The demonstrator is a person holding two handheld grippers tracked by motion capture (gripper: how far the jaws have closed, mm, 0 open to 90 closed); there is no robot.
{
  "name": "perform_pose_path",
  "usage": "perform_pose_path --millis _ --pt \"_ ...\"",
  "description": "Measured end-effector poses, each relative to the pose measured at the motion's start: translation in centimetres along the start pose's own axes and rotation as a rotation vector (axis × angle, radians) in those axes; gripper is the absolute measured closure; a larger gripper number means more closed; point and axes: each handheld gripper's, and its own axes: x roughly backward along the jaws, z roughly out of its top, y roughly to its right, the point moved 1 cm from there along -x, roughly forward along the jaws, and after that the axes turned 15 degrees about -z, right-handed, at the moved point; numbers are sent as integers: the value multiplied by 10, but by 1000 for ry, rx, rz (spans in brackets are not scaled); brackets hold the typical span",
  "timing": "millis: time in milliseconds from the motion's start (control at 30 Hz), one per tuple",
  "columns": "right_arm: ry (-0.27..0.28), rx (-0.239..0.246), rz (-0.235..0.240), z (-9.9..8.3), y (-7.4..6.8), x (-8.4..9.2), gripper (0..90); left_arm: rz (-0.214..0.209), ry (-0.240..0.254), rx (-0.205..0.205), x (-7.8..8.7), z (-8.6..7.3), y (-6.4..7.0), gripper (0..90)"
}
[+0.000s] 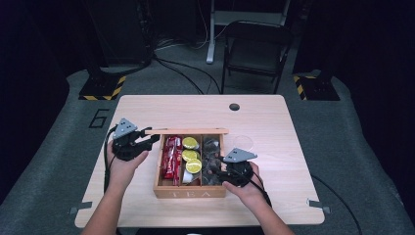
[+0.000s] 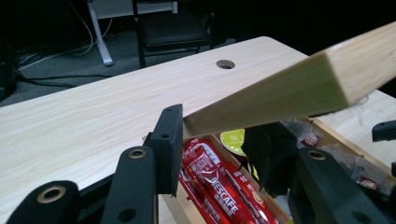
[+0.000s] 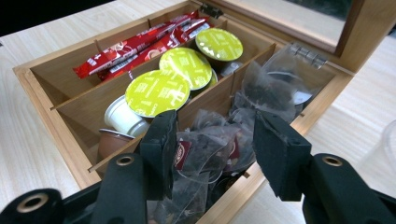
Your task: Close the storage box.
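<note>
Wooden lid (image 2: 299, 86) clamped in left gripper (image 2: 219, 140) (right gripper (image 3: 212, 140) over tea bags (image 3: 210, 140))

Lid (image 2: 299, 88) runs off the left gripper view's right edge and hides most of the box behind it. Red coffee sticks (image 2: 219, 184) cut off at the bottom. In the right gripper view the tea bags (image 3: 210, 149) sit partly behind the jaws; tag print too small to read. Brown capsule (image 3: 109, 142) mostly hidden under a divider.
</note>
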Motion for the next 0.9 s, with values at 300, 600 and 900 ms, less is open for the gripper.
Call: perform_pose_path --millis 300,600,900 --pt "-32 15 11 -4 -5 -13 501 -5 3 12 -1 0 -1 565" --pt "-82 16 32 -9 -9 -25 511 -8 -3 20 -1 -1 -1 557" --pt "-113 42 39 -10 -13 -30 575 -12 -15 15 -1 0 -1 559"
